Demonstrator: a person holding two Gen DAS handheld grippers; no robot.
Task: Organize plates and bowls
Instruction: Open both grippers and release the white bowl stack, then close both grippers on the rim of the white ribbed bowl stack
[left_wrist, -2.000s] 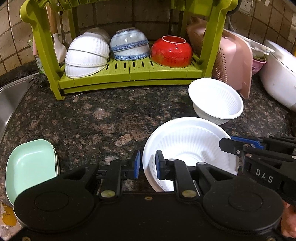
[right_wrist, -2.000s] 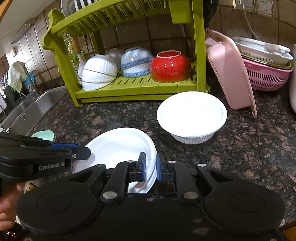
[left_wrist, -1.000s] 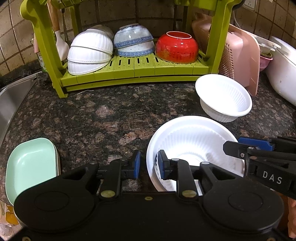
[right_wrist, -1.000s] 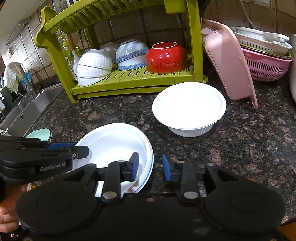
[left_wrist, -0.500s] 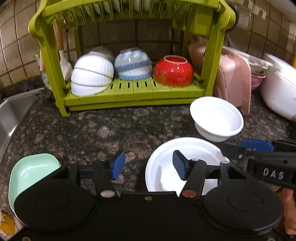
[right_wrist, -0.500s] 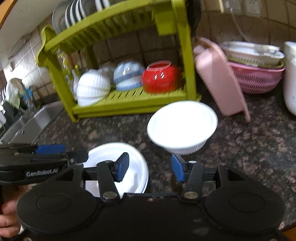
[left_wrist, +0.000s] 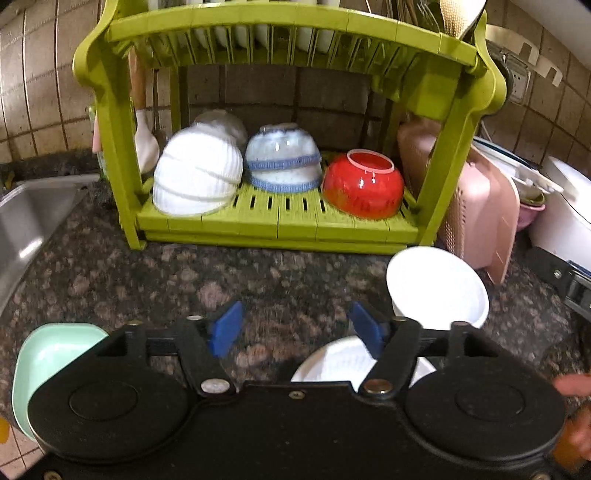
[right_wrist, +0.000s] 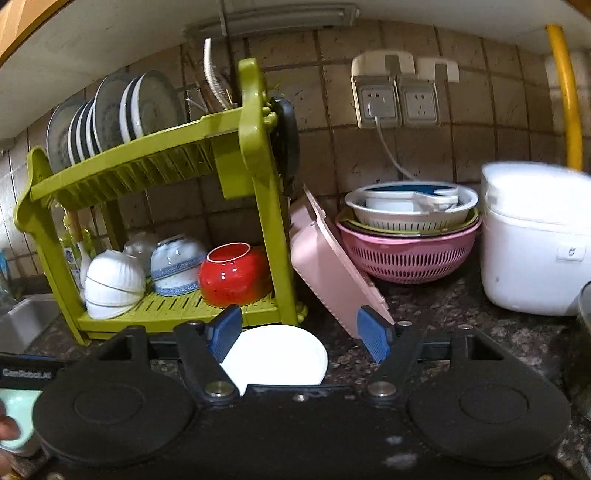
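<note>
Both the left gripper (left_wrist: 297, 328) and the right gripper (right_wrist: 300, 334) had their jaws wide apart, holding nothing, above white bowls (left_wrist: 437, 286) low in the frame.

I see a pink colander (right_wrist: 408, 254) beside a white rice cooker (right_wrist: 535, 243) on the speckled tabletop (left_wrist: 184, 273). A steel sink (left_wrist: 26, 218) lies left. Two wall sockets (right_wrist: 399, 101) sit above.

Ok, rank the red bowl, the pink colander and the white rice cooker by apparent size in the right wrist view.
1. white rice cooker, though it sits nearer the camera, which may flatter it.
2. pink colander.
3. red bowl, clearly smallest.
</note>
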